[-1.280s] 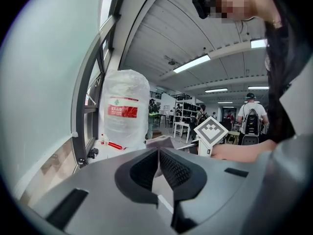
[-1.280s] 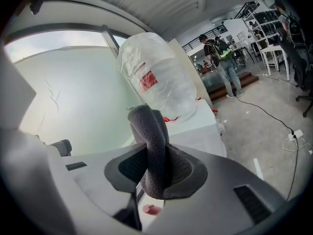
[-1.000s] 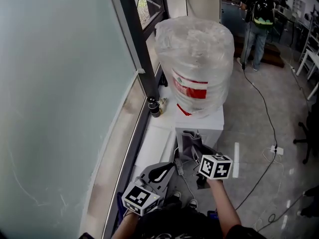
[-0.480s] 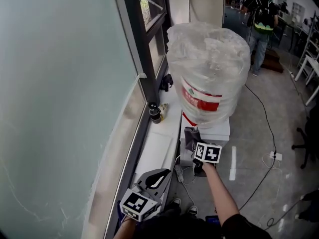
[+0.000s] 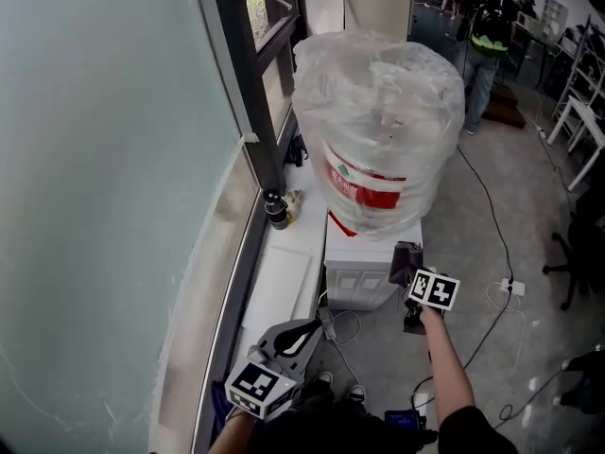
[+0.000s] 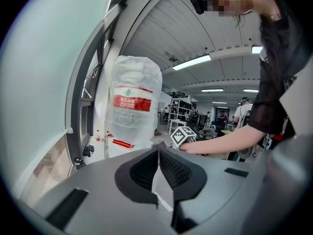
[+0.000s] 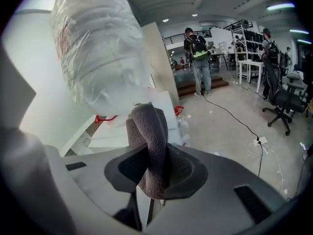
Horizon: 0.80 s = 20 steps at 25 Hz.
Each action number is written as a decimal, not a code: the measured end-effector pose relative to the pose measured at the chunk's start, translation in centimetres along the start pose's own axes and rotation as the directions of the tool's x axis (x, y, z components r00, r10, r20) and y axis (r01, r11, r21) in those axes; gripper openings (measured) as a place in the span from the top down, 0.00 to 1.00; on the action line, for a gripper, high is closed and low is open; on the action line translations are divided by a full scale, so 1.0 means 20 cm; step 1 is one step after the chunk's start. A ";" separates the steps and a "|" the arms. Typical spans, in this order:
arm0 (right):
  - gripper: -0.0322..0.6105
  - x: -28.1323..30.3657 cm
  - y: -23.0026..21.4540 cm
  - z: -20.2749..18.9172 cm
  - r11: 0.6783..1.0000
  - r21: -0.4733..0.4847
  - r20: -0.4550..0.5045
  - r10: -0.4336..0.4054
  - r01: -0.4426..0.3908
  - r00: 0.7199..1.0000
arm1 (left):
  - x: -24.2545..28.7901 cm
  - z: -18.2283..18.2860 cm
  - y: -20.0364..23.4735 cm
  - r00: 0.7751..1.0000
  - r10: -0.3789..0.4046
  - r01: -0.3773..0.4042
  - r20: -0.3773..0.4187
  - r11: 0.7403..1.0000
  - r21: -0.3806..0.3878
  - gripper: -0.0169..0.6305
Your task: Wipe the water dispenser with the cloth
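Note:
The white water dispenser [image 5: 362, 270] stands by the window ledge and carries a large plastic-wrapped bottle [image 5: 378, 126] with a red label. My right gripper [image 5: 409, 272] is shut on a grey cloth [image 5: 406, 256] and holds it at the dispenser's right front corner. In the right gripper view the cloth [image 7: 149, 131] sticks up between the jaws, close under the bottle [image 7: 95, 48]. My left gripper [image 5: 301, 334] hangs low at the bottom, short of the dispenser, shut with nothing in it [image 6: 157, 153].
A dark small bottle [image 5: 275, 212] sits on the white ledge [image 5: 284, 263] beside the window. Cables [image 5: 493, 206] and a power strip [image 5: 512, 288] lie on the floor at right. A person with a backpack [image 5: 488, 25] stands far back. An office chair [image 5: 579, 253] is at the right edge.
My right gripper has carried the cloth from the dispenser's front face round to its right front corner. The left gripper has stayed low.

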State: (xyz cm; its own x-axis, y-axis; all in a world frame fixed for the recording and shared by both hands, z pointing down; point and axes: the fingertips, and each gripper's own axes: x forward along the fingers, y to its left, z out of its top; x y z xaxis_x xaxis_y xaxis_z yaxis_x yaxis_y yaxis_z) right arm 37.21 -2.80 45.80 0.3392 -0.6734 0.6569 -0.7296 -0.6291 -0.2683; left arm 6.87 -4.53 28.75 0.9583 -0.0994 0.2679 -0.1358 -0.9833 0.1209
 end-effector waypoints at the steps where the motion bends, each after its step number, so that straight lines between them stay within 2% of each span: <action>1: 0.79 -0.01 -0.06 0.00 1.000 0.000 0.003 -0.012 0.012 1.000 | 0.01 0.00 -0.01 1.000 -0.007 0.007 0.000 1.000 0.000 0.93; 7: 0.79 -0.07 -0.34 0.01 0.997 -0.027 0.012 -0.077 0.077 0.997 | 0.06 -0.02 -0.07 1.000 -0.022 0.022 -0.016 1.000 -0.004 0.94; 10: 0.79 -0.10 -0.40 0.01 0.996 -0.069 0.037 -0.058 0.060 0.998 | 0.07 -0.06 -0.08 1.000 -0.017 0.017 -0.024 1.000 -0.008 0.93; 14: 0.79 -0.18 -0.29 -0.02 0.977 -0.213 0.042 0.033 -0.024 0.999 | 0.09 -0.10 -0.06 1.000 0.009 -0.009 -0.019 1.000 -0.013 0.94; 20: 0.79 -0.28 0.09 -0.04 0.907 -0.387 0.012 0.188 -0.169 0.982 | 0.07 -0.14 0.02 0.998 0.064 -0.063 0.024 0.998 -0.031 0.93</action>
State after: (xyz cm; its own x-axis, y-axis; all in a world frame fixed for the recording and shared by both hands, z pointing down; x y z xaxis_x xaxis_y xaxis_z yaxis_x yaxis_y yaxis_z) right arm 33.51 0.12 42.23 0.2028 -0.7843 0.5863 -0.9484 -0.3063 -0.0817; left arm 7.46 -4.61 31.90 0.9535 -0.1657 0.2517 -0.2037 -0.9699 0.1334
